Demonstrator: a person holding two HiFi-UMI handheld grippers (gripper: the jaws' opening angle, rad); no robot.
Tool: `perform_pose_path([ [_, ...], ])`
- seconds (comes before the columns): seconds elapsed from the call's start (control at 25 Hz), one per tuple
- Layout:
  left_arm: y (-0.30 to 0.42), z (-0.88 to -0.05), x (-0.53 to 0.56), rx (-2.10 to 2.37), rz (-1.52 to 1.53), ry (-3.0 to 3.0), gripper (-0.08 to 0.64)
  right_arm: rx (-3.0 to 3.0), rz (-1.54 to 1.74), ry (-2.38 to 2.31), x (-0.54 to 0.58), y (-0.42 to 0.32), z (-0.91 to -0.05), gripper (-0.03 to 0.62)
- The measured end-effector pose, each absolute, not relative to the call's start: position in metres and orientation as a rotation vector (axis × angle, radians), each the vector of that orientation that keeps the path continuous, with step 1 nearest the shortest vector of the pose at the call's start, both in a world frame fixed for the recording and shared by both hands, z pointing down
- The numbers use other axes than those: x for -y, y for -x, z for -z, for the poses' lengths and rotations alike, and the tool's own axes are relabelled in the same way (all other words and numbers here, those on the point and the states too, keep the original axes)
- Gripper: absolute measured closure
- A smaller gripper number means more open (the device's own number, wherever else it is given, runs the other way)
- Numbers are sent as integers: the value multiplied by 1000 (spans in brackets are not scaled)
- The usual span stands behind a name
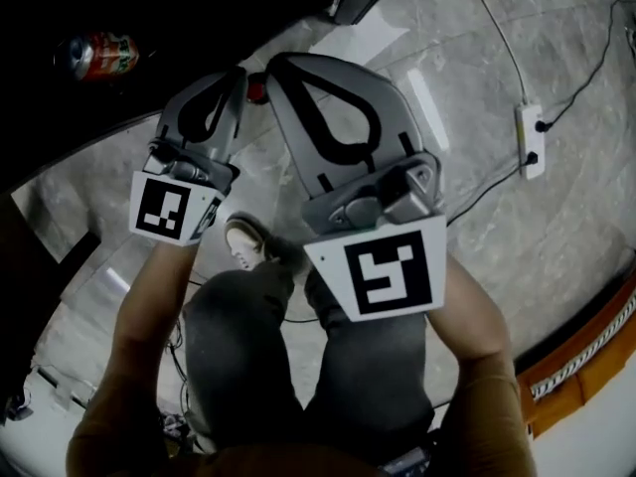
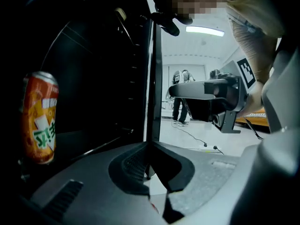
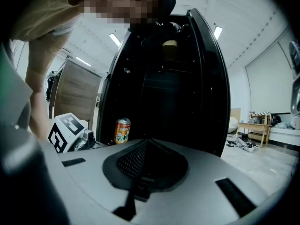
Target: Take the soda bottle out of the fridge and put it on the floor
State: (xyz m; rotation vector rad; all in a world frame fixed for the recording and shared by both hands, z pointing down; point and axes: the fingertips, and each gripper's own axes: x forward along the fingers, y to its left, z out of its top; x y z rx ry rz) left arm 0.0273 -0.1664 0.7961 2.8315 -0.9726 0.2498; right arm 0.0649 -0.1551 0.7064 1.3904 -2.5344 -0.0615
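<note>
My left claw (image 2: 149, 146) is pinched tight, tips meeting, nothing between them. My right claw (image 3: 147, 142) is closed and empty too, and sits just to the right of the left one. Out to the far left, the soda can (image 2: 40, 117) stands upright low inside the open black fridge (image 3: 164, 93). It's orange with a silver top, clear of both claws. The pale marbled floor (image 1: 477, 217) lies below.

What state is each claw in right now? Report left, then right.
Left claw: closed, nothing held.
Right claw: closed, nothing held.
</note>
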Motion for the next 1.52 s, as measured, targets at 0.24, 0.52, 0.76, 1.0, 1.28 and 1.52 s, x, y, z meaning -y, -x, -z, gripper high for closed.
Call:
perform_pose_path([
  [0.24, -27, -731, 160, 956, -281, -2834, 558, 2493, 33, -1425, 145, -75, -653, 590],
  [0.52, -22, -646, 153, 1013, -255, -2839, 558, 2461, -1, -1487, 132, -93, -588, 591],
  [0.76, -22, -568, 137, 1029, -235, -2858, 558, 2451, -28, -1526, 119, -101, -526, 591],
  [1.0, -37, -473, 120, 1028, -252, -2878, 558, 2443, -45, -1536, 110, -117, -452, 590],
  [1.28, -16, -375, 113, 1074, -273, -2910, 558, 2420, -77, -1534, 99, -113, -382, 591],
  [1.52, -15, -304, 107, 1124, -234, -2899, 558, 2416, -22, -1561, 99, -114, -303, 591],
])
